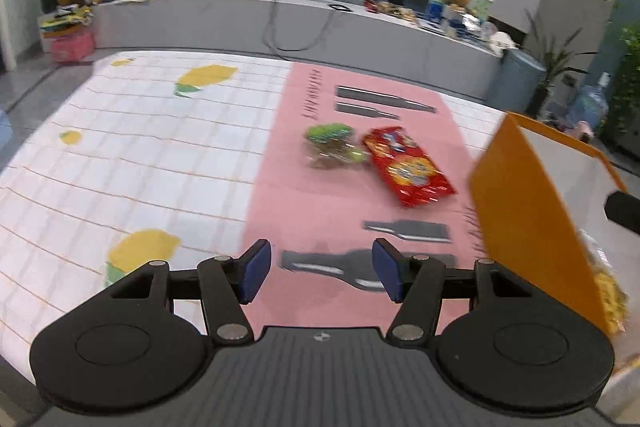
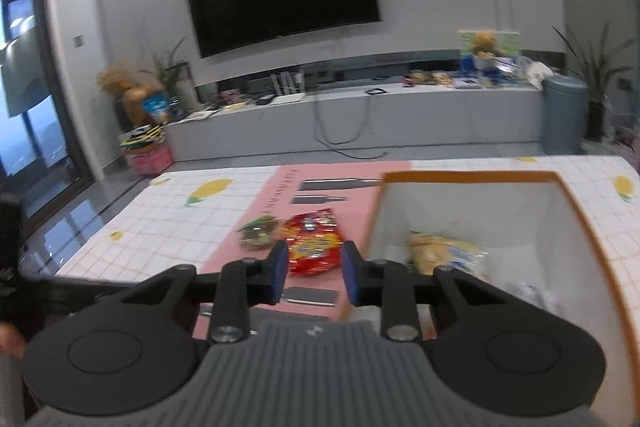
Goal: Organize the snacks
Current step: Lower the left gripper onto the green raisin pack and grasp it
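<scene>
Each camera sits behind its gripper, facing the TV wall. The left wrist view tilts steeply onto the table (image 1: 140,155). The right wrist view looks flatter. Both share the red snack bag (image 1: 408,167) (image 2: 314,243) and orange box (image 1: 528,227) (image 2: 472,179).

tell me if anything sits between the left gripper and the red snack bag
Nothing visible does. The left gripper is empty, and only bare pink mat lies between it and the red snack bag. The green packet sits beside the bag.
</scene>
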A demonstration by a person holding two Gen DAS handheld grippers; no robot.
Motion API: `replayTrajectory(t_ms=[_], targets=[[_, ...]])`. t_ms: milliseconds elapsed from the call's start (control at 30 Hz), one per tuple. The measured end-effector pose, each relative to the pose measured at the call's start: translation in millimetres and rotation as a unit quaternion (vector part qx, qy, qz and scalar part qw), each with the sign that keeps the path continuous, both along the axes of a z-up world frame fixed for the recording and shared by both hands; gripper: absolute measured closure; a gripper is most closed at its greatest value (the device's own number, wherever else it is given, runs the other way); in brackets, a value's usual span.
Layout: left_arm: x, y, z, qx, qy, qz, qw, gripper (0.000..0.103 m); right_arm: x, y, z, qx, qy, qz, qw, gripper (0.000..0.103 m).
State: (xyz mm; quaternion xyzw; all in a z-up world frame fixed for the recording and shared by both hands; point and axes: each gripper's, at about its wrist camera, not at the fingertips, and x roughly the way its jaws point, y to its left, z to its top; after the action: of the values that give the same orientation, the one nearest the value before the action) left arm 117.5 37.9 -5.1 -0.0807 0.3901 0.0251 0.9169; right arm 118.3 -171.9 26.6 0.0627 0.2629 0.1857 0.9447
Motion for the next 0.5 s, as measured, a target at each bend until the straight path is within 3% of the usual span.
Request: replayTrajectory(t_ms=[333,500], targets=[[23,18,2,0.009,0.0,0.011,0.9999,0.034,6,86,-31,-0.044,0.001,-0.001,0.999,0.074],[39,13,-1,0.028,-0.009,-0.008,0.9995,0.034,18,99,-42,-0.072,-0.001,-0.016,0.997,0.074]])
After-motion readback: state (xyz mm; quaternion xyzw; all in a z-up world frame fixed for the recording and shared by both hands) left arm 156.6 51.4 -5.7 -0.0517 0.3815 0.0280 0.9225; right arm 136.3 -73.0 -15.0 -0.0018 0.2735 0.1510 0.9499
